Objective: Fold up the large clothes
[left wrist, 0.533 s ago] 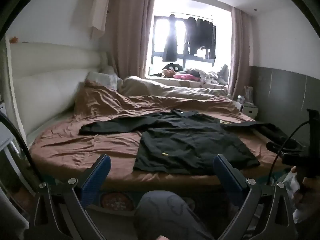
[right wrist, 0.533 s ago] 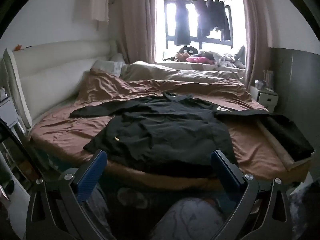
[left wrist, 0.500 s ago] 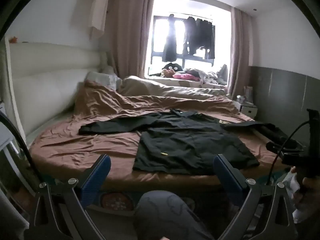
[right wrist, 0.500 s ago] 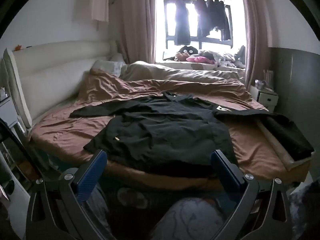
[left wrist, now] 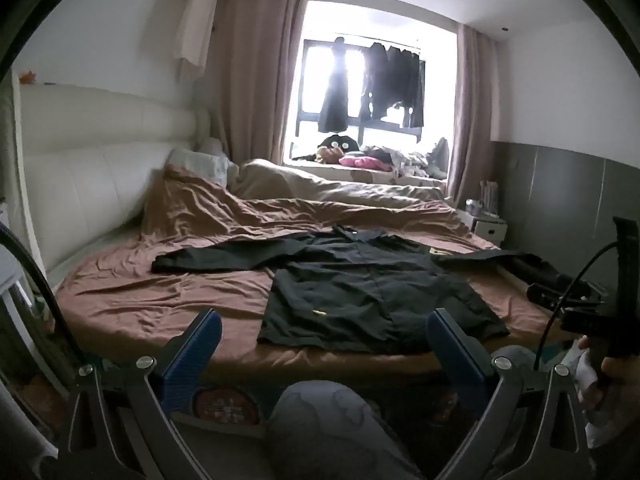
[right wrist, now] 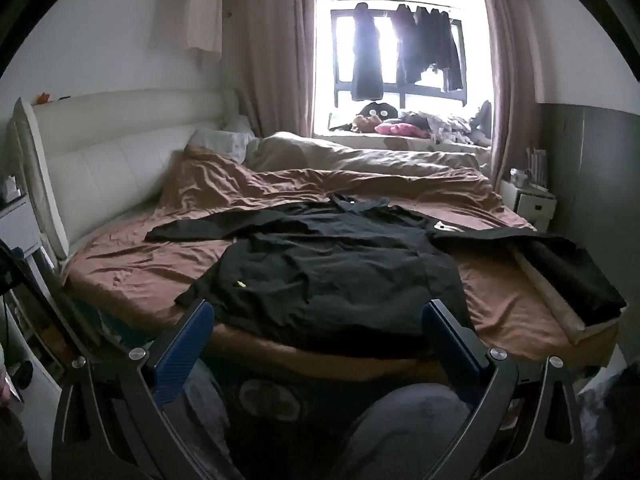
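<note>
We see the black garment (left wrist: 372,284) spread flat on the brown bed (left wrist: 160,292), sleeves out. Only our left view catches the hand (left wrist: 612,372) holding the right gripper (right wrist: 320,332); only the right shows the folded dark cloth (right wrist: 576,276). Left gripper (left wrist: 320,340) and right stand spread wide, empty. Nothing differs from earlier.

Grey patterned trousers on the knee (left wrist: 320,412); both grippers carry blue-padded fingers (left wrist: 192,344) on dark frames with silver screws (right wrist: 495,354).
</note>
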### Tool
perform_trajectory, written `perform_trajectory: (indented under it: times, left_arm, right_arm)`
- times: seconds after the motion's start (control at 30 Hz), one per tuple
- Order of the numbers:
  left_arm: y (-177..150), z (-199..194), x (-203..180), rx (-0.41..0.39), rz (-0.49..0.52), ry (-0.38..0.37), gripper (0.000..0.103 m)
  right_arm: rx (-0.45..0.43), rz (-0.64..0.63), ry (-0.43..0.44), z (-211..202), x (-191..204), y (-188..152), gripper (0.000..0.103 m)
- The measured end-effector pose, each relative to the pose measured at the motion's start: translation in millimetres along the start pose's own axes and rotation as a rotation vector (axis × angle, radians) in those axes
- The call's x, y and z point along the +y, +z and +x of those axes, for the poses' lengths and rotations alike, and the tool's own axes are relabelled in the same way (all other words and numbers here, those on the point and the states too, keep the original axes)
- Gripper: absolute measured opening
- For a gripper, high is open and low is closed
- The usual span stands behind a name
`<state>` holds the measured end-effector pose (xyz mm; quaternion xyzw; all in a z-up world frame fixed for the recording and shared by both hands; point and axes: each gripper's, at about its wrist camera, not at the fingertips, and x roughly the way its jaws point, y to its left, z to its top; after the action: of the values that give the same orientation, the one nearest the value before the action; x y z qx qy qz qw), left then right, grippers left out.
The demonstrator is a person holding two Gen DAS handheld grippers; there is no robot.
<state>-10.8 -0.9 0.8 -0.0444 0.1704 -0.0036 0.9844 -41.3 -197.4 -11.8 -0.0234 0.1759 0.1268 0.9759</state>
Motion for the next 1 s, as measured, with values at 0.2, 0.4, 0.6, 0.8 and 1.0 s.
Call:
perform_trajectory:
  times: [0.2,0.4,0.6,0.8,1.0]
  left_arm:
    - [-1.6,-7.7,-3.1,-0.010,0.008,0.001,0.102]
    - [1.8,-11.9,-9.6,-0.013,0.042,-0.001,0.102]
    - [2.4,-9.9,-10.9,-0.015,0.046,-0.002,0.102]
    - [1.5,-9.3,-11.6,-0.015,0.045,-0.008,0.103]
    - [2.6,-8.5,-10.5,-0.006,0.042,-0.014,0.103]
  right_arm:
    - [-0.015,0.019,-0.001,0.1,-2.7,-1.8,0.103]
    - [-0.016,0.054,-0.013,5.1,-6.2,-2.7,0.103]
    - [-0.028,0.045,-0.023,9.4,-1.1,-3.5,0.103]
    - [-0.034,0.063,-0.016,12.3,-0.4,-3.6,0.103]
    - [-0.041,0.064,-0.013,12.0,-4.7,-7.7,0.103]
